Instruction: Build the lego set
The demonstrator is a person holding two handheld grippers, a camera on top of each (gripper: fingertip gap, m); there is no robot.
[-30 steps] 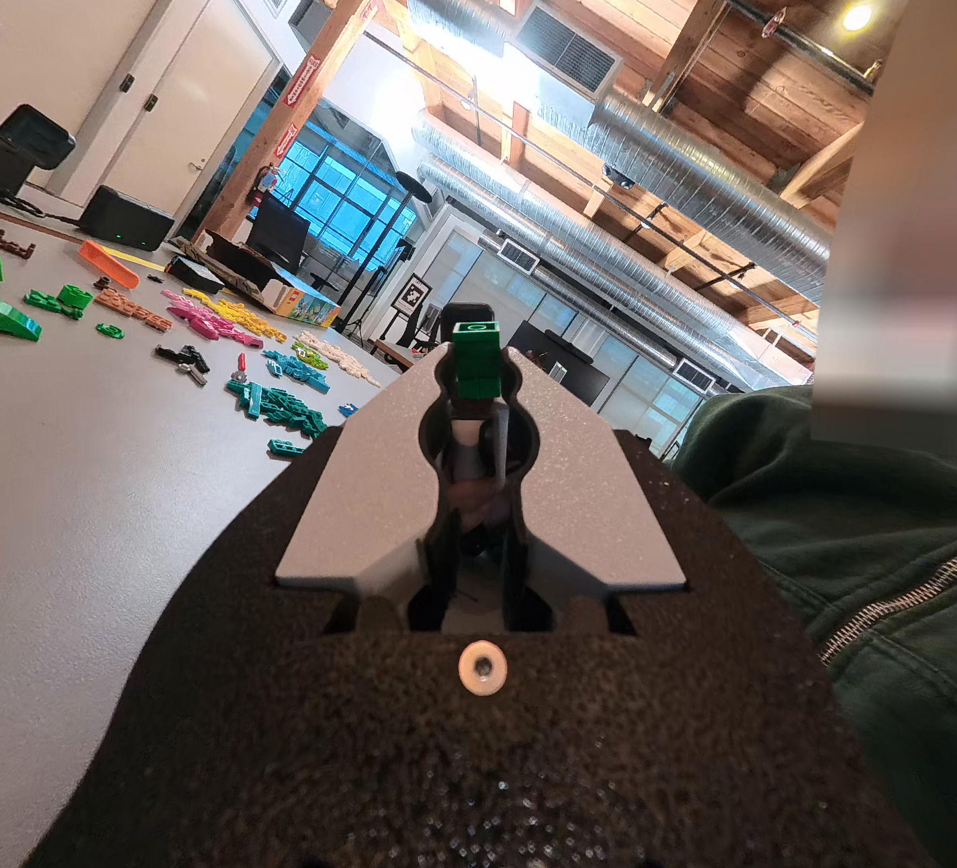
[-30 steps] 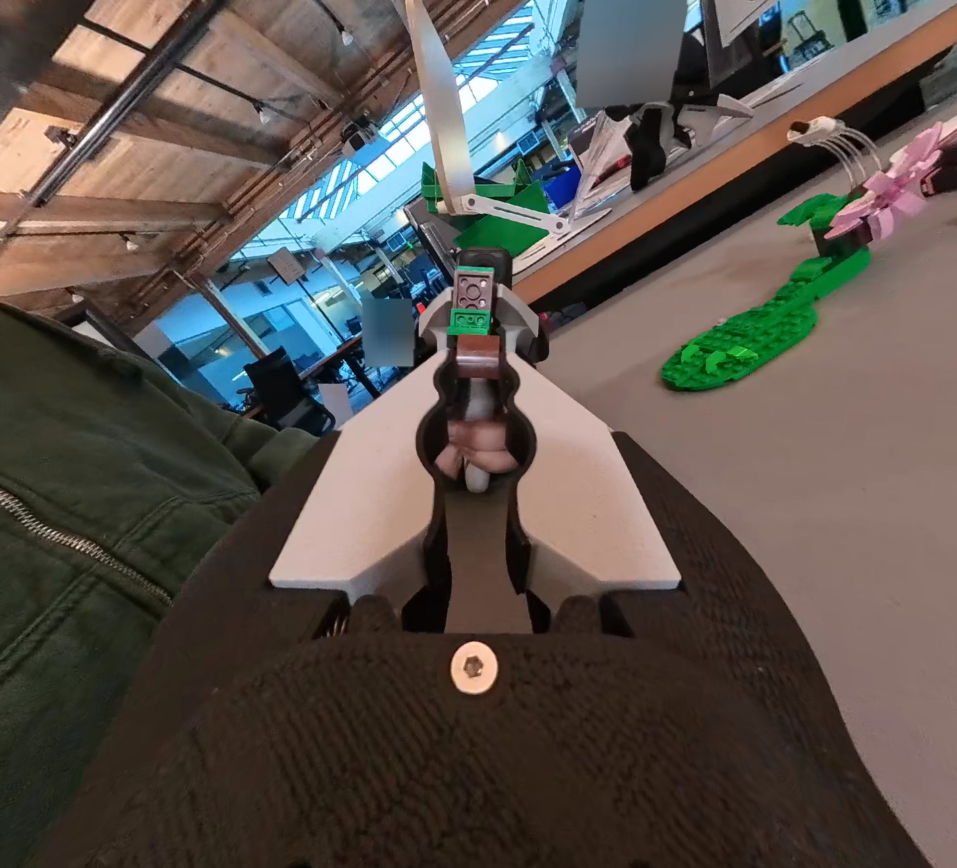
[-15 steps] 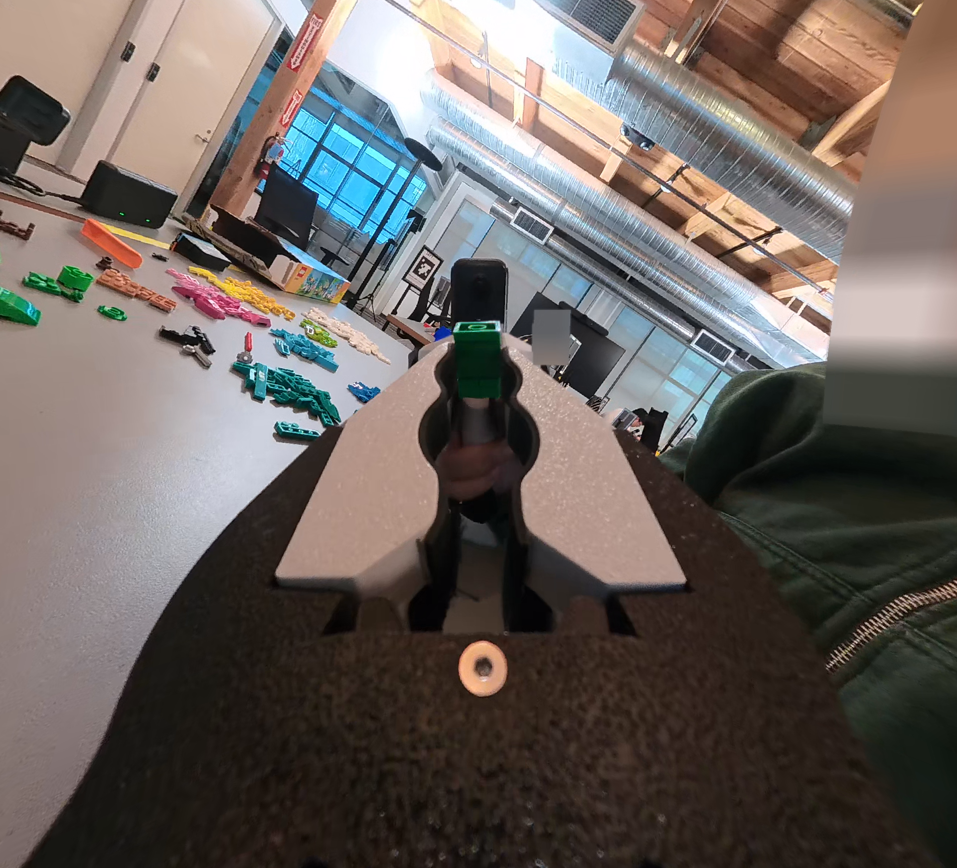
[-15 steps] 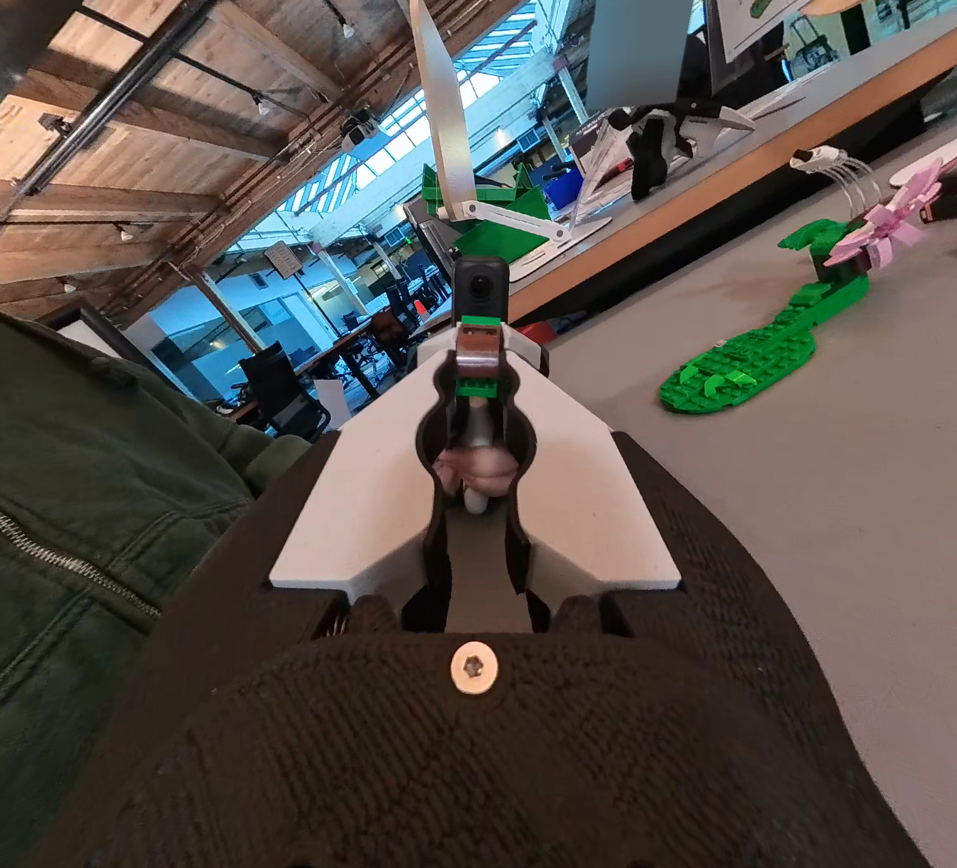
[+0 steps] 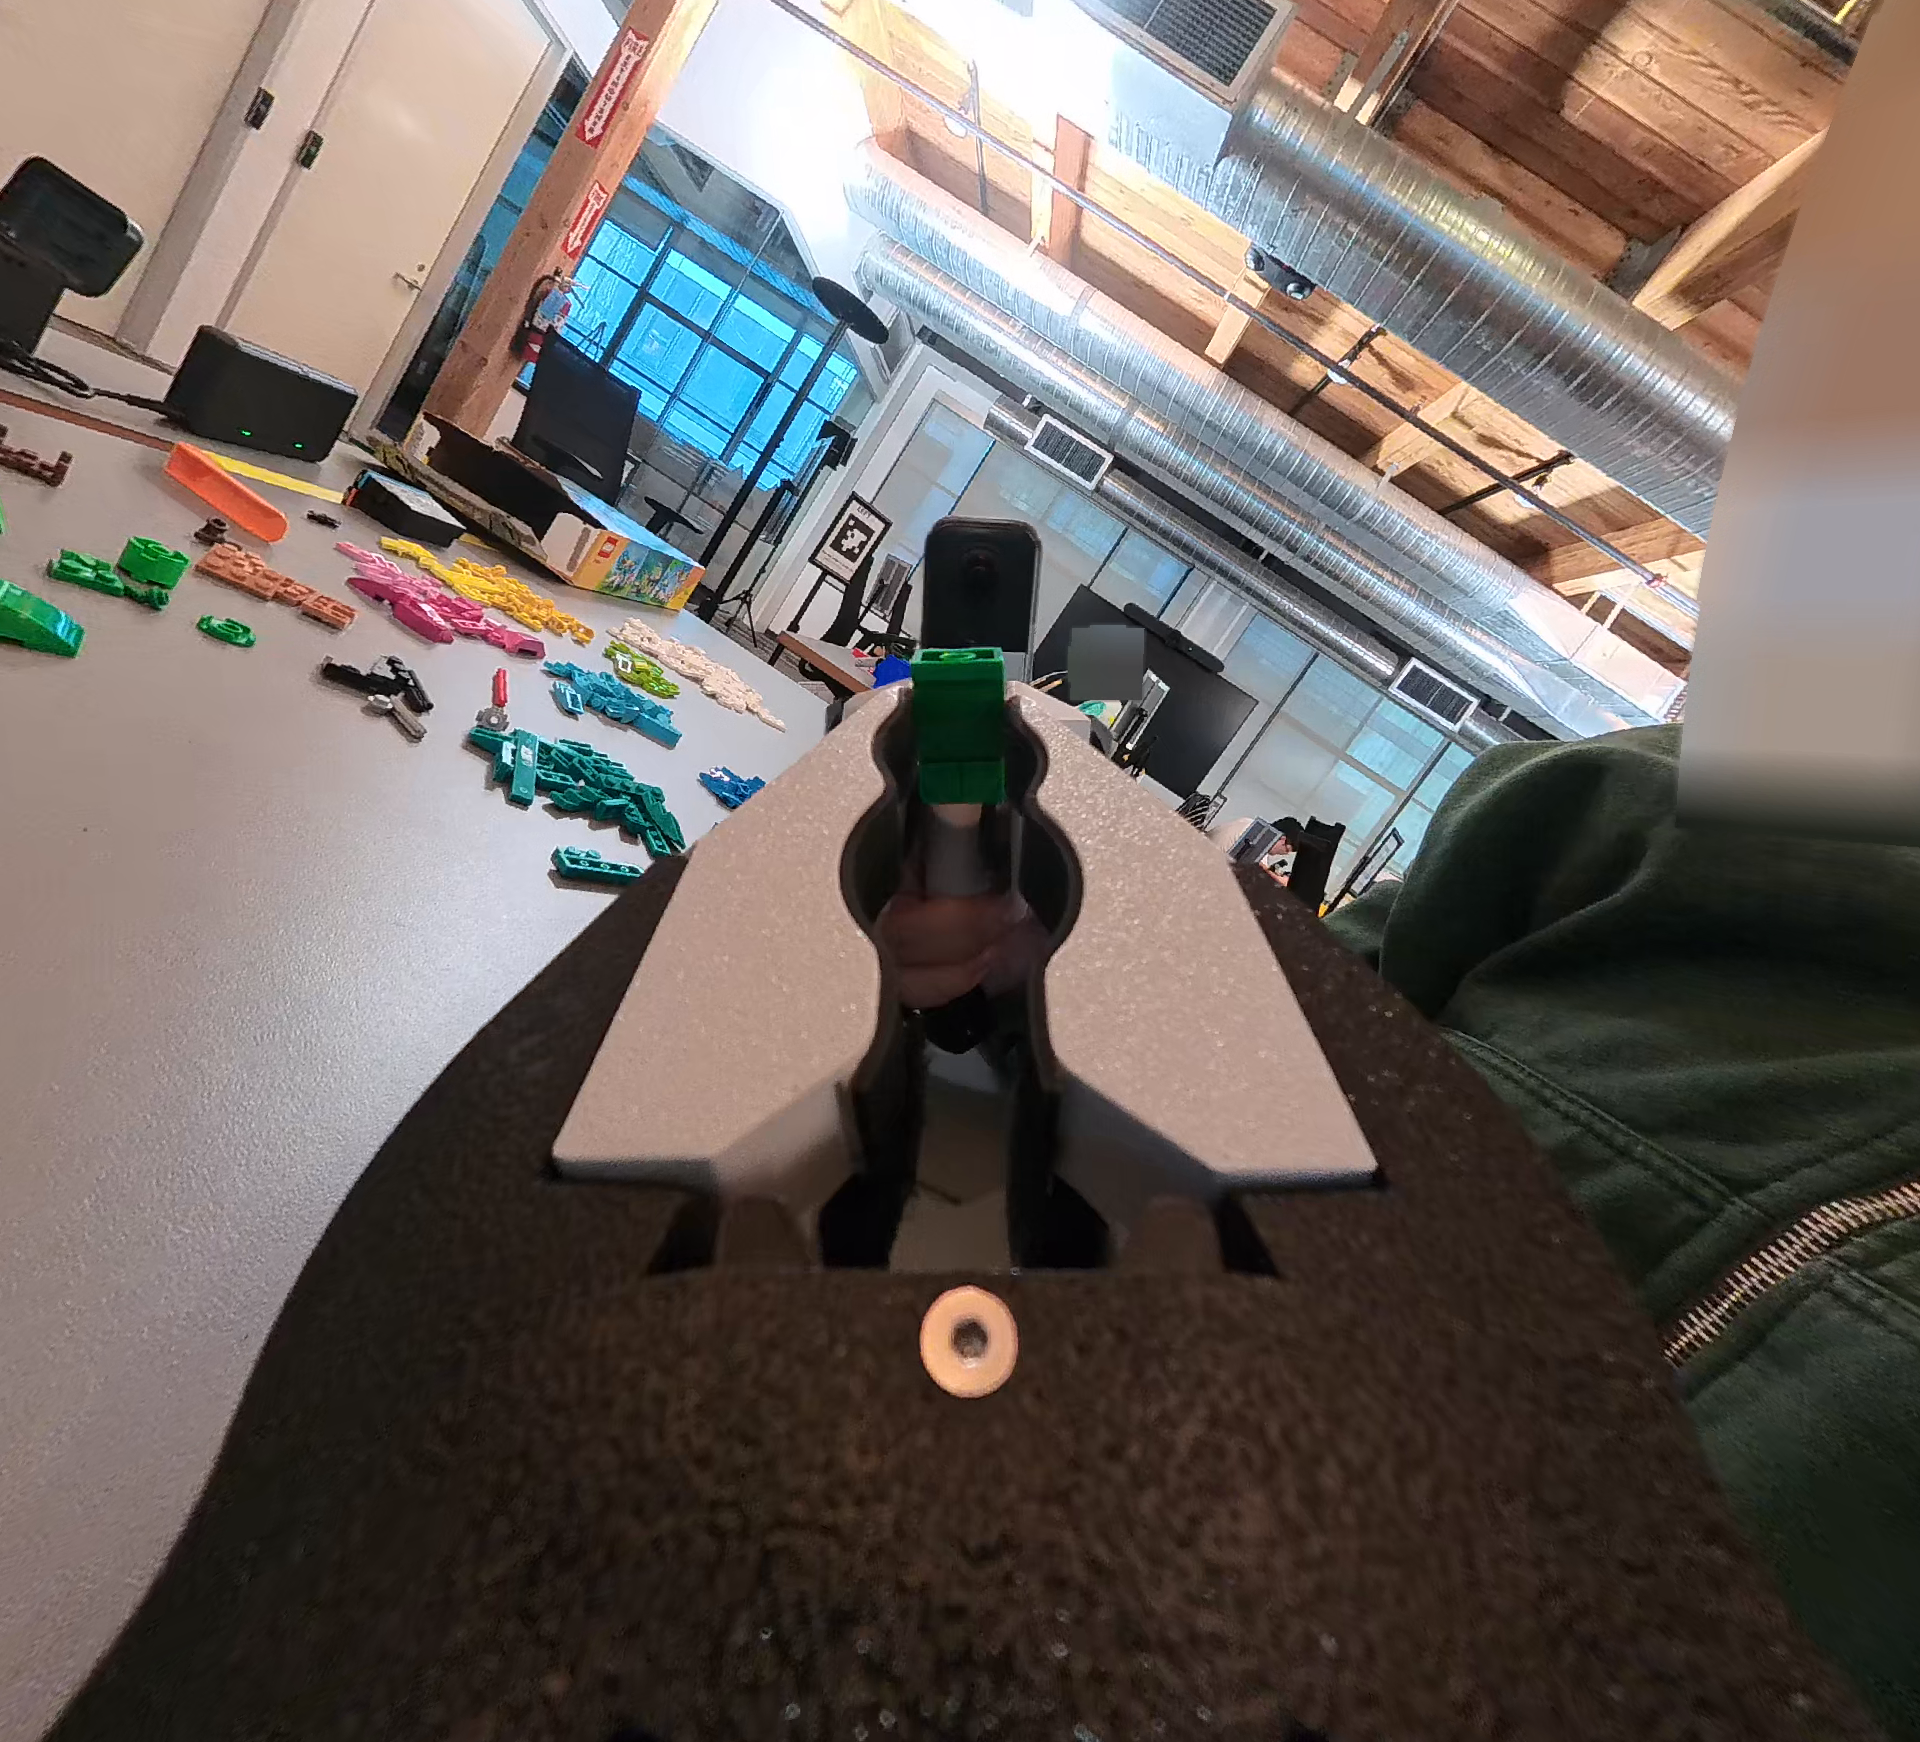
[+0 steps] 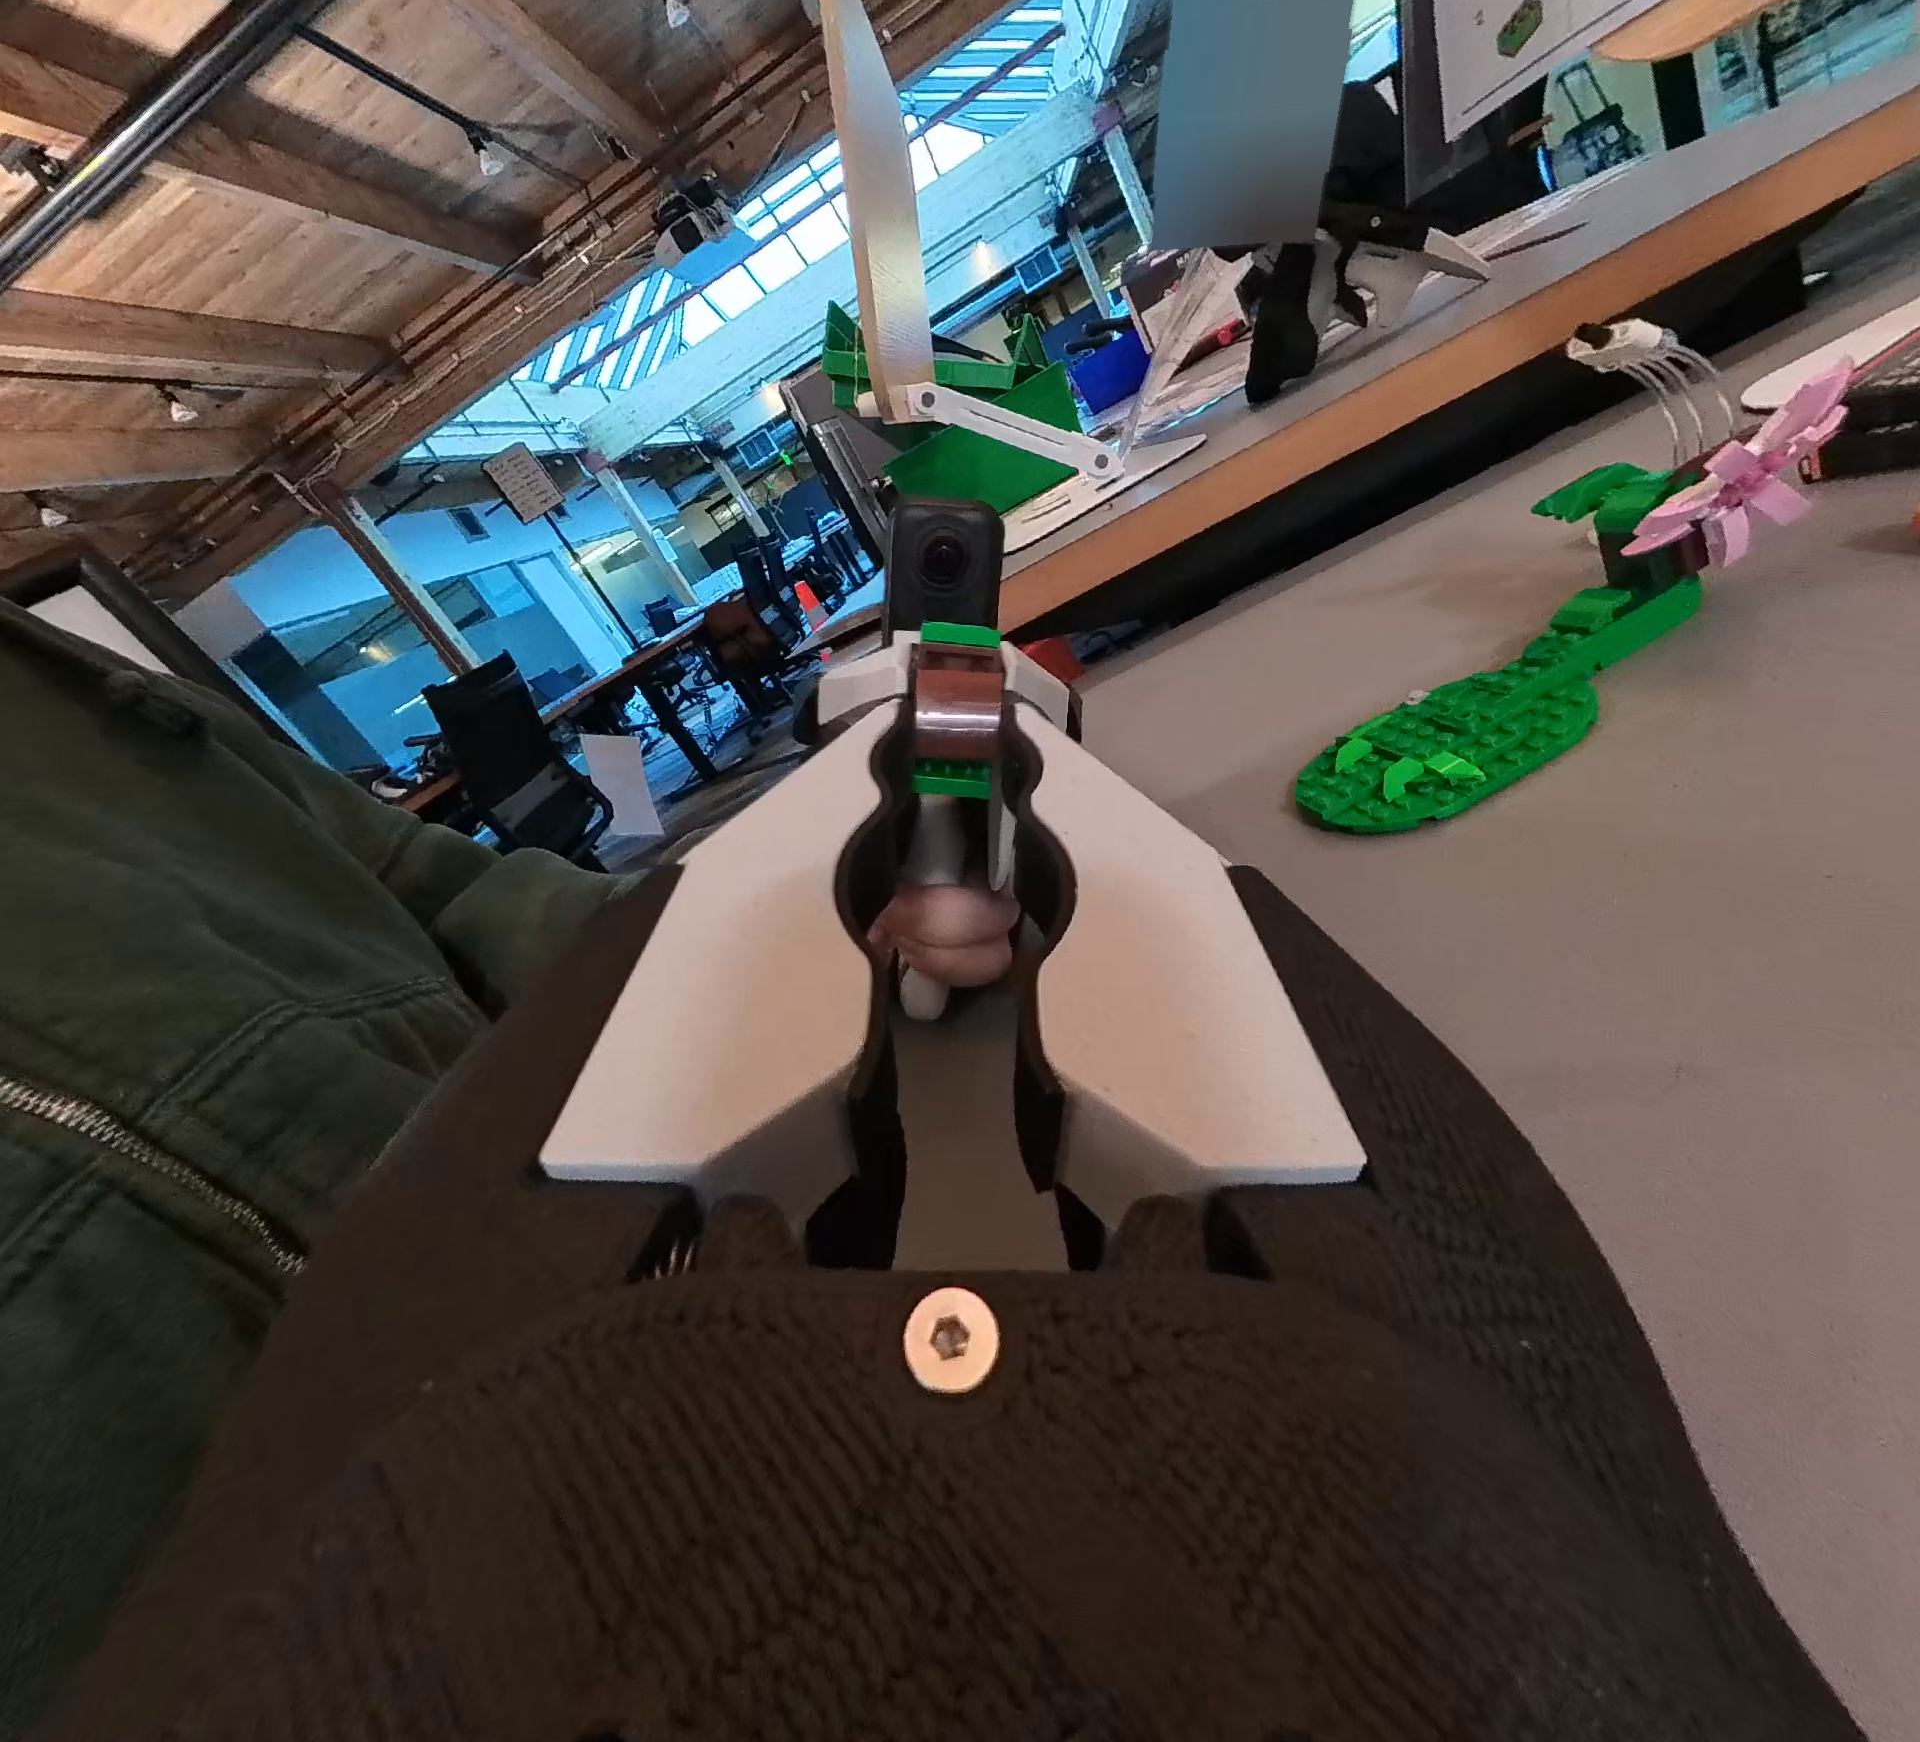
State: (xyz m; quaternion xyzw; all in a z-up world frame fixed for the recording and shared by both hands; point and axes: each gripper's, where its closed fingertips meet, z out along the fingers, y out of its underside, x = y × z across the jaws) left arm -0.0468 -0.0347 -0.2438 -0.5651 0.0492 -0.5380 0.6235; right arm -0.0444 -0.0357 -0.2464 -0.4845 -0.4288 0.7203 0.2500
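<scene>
My left gripper is shut on a small stack of green bricks, held in the air above the grey table. My right gripper is shut on a small brown and green piece. The two grippers point at each other, tip to tip. The right gripper's camera shows just behind the green stack, and the left gripper's camera just behind the brown piece. Whether the two pieces touch is hidden. The partly built green base with a pink flower lies on the table to the right.
Sorted piles of loose pieces lie on the table to the left: teal, pink, yellow, white and green. An orange tool and the set's box lie behind. A person's green jacket is close by. Only a small space, under 4 cm, lies between the two pairs of fingers.
Both grippers tilted down a little and came closer, tip to tip. The right gripper's piece turned from showing its studded face to edge-on. Both stayed shut.
</scene>
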